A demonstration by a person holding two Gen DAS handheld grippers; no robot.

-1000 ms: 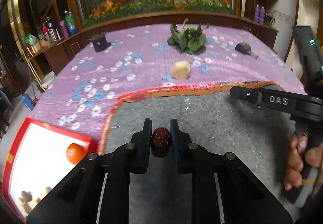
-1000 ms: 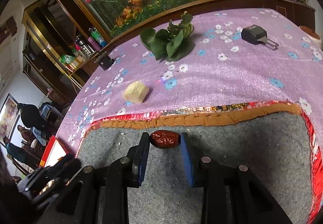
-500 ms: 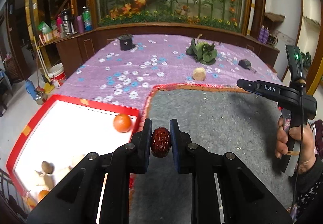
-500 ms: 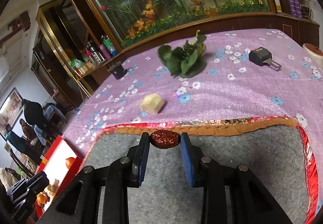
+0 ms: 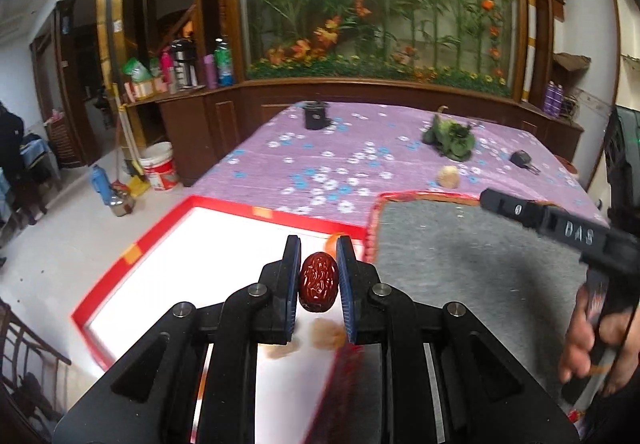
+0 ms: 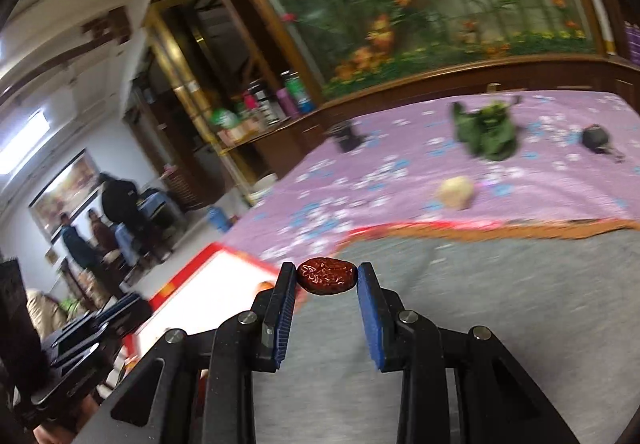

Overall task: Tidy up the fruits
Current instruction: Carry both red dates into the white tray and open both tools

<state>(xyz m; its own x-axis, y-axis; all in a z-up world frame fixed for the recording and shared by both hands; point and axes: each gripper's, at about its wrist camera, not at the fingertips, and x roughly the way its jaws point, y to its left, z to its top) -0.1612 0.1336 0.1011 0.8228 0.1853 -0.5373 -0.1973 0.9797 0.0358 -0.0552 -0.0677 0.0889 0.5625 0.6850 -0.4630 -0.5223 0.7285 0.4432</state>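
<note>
Both grippers have swung left since the earlier frames, so the red-rimmed white tray (image 5: 132, 256) now fills the left wrist view under the left gripper (image 5: 319, 276), and it has come into the right wrist view too. Largest in sight is the purple flowered surface (image 5: 340, 148), with the grey mat (image 5: 460, 264) laid over it beside the tray. An orange fruit (image 5: 332, 238) peeks from behind the left fingers. These are closed tight on a red date (image 5: 319, 281), held upright above the tray. The right gripper (image 6: 326, 280) grips a second date (image 6: 326, 276) crosswise, over the mat's edge. Judging by this, the carry-to-tray step is under way; next, lower and release each date inside the rim.
</note>
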